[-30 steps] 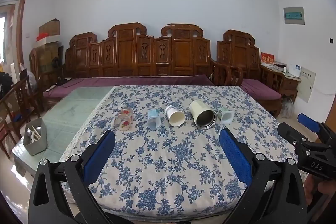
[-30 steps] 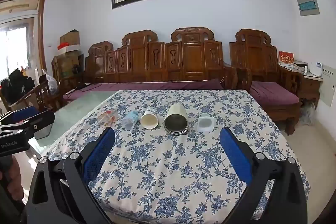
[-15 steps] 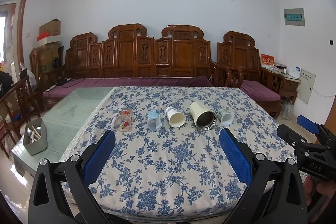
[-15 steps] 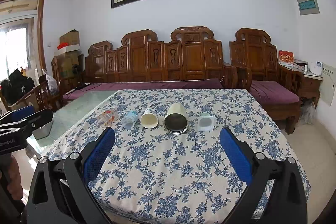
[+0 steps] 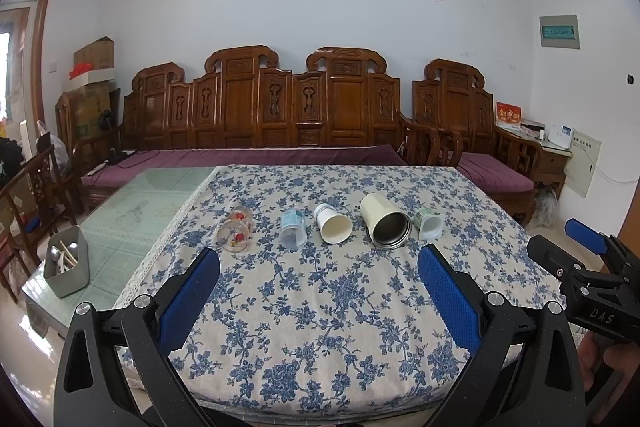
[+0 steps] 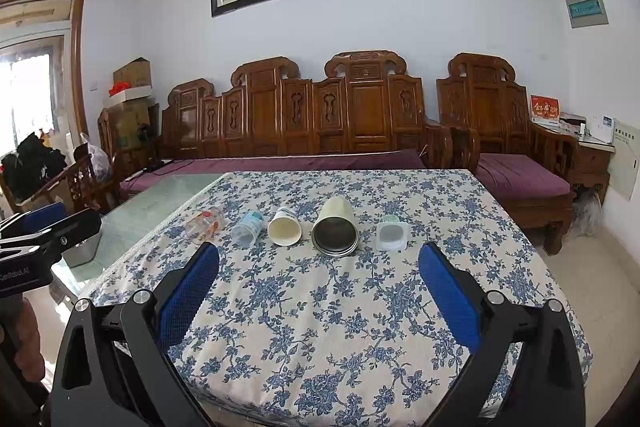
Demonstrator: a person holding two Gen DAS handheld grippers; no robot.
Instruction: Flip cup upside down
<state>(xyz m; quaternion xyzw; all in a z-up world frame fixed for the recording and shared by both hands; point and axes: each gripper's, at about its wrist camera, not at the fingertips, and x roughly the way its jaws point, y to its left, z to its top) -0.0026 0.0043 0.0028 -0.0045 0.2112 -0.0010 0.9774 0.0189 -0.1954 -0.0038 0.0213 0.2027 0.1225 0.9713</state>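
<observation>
Five cups lie on their sides in a row on the table point(image 5: 320, 327), well ahead of both sets of jaws, mouths toward the cams: glass cup point(image 5: 235, 234), clear plastic cup point(image 5: 293, 230), white paper cup point(image 5: 333, 223), cream steel-lined tumbler point(image 5: 385, 222), small pale-green cup point(image 5: 430, 224). Which one's meant is unclear. Paper/plastic prob. light & crushable, so pinch softly mid-wall; glass slippery/fragile, tumbler stiff, heavier, may roll. Left gripper point(image 5: 319, 303) & right gripper point(image 6: 319, 303) both have jaws spread wide w/ nothing between.
</observation>
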